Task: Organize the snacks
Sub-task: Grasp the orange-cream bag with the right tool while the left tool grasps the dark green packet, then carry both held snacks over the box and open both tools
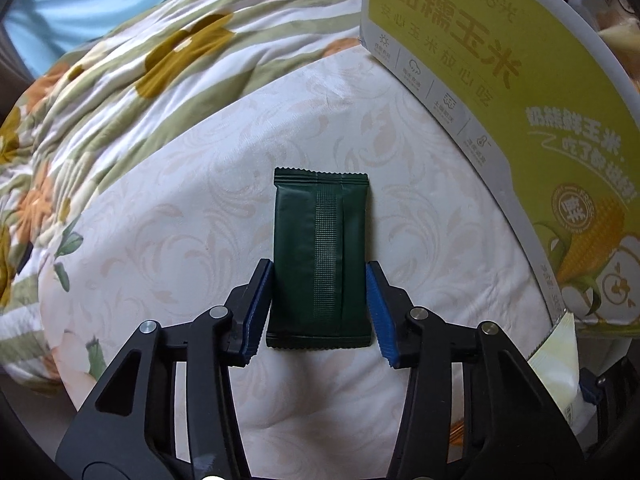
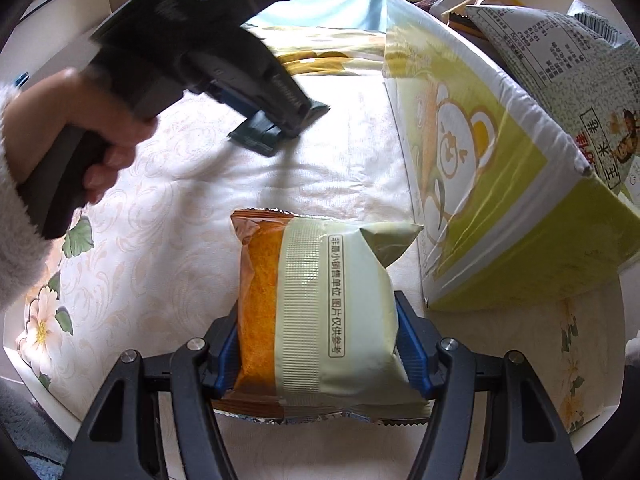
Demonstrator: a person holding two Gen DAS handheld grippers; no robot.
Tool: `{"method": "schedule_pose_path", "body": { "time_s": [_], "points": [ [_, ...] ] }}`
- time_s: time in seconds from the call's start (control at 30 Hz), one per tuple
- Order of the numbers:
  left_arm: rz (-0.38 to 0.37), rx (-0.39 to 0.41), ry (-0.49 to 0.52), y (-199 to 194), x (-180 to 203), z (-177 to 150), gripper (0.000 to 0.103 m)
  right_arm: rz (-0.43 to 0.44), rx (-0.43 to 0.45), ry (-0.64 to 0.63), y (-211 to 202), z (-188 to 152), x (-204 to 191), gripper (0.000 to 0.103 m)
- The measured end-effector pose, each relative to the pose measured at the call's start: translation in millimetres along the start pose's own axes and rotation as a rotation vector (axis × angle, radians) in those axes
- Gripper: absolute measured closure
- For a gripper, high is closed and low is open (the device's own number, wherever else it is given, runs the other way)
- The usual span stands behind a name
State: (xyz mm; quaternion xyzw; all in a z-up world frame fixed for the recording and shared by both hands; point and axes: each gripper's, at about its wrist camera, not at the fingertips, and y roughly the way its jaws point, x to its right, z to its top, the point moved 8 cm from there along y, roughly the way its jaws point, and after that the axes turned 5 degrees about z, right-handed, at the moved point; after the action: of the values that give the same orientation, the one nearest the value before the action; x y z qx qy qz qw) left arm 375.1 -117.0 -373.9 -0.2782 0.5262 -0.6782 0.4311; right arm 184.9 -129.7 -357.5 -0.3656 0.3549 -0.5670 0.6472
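- left wrist view: the left gripper pinches a dark green packet over the pale bedsheet; a yellow box stands close on the right, a flowered quilt bunched behind.
- right wrist view: the right gripper is clamped on a cake packet beside the same box; a person's hand holds the other gripper beyond it.

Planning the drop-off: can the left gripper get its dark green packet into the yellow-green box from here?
Probably yes. The left gripper is shut on the dark green packet; the yellow-green box stands close beside it, nothing between.
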Motion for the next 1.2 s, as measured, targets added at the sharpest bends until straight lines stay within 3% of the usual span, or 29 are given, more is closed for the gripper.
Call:
{"method": "schedule_pose_path", "body": {
  "time_s": [0.33,0.5,0.67,0.8,0.93,1.2],
  "points": [
    [-0.053,0.049,-0.084,-33,-37,-39,0.061,0.000,0.019,0.041,-9,-1,-6,0.042],
    [-0.077,0.106,-0.117,-75,-49,-49,0.061,0.010,0.049,0.046,-24,5,-17,0.042],
    [-0.101,0.181,-0.104,-138,-42,-44,0.061,0.024,0.099,0.072,-67,17,-20,0.042],
    [-0.109,0.248,-0.080,-186,-22,-32,0.061,0.033,0.162,0.089,-113,30,-7,0.042],
    [-0.126,0.317,-0.092,-227,12,-11,0.061,0.037,0.237,0.117,-163,46,34,0.042],
    [-0.209,0.397,-0.092,-272,124,47,0.061,-0.002,0.297,0.135,-228,60,138,0.042]
  ]
}}
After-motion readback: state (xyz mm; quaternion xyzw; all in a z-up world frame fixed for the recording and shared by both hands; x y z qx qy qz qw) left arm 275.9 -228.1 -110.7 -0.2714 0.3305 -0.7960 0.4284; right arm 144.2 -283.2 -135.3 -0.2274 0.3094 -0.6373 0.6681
